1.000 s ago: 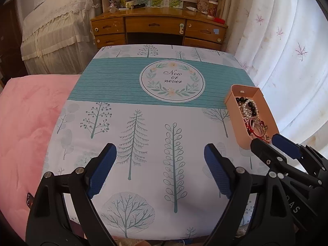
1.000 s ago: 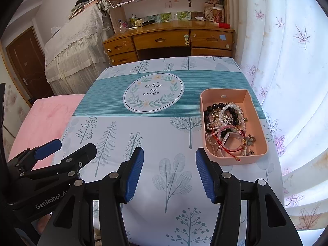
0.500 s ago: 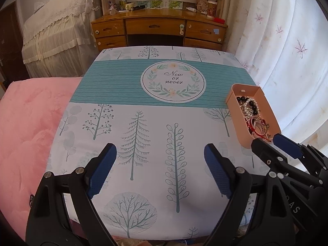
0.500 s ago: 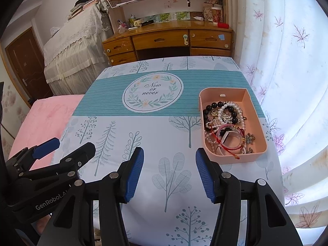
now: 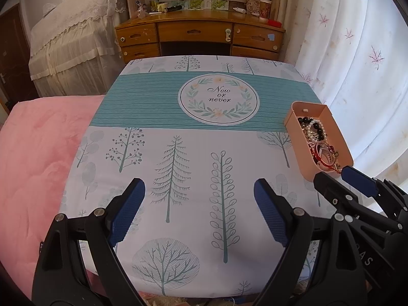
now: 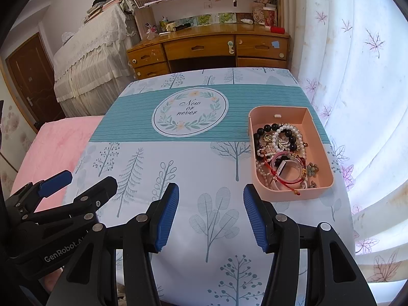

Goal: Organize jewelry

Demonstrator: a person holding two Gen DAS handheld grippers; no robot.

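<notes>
A pink tray (image 6: 318, 137) stands at the table's right side, holding a tangle of jewelry (image 6: 283, 153): black and pearl bead bracelets, red cords, pink bangles. It also shows in the left wrist view (image 5: 298, 132). My right gripper (image 6: 209, 214) is open and empty, above the near table edge, left of the tray's near end. My left gripper (image 5: 199, 211) is open and empty over the near middle of the table. Each gripper shows in the other's view: the right (image 5: 341, 181), the left (image 6: 84, 181).
The table wears a cloth (image 6: 178, 158) with tree prints and a teal band. A pink blanket (image 5: 38, 158) lies to the left. A wooden desk (image 6: 209, 48) stands behind the table, white curtains (image 6: 357, 89) hang on the right.
Both grippers have stayed open and almost still. The left wrist view has drifted slightly, so the table looks a little farther.
</notes>
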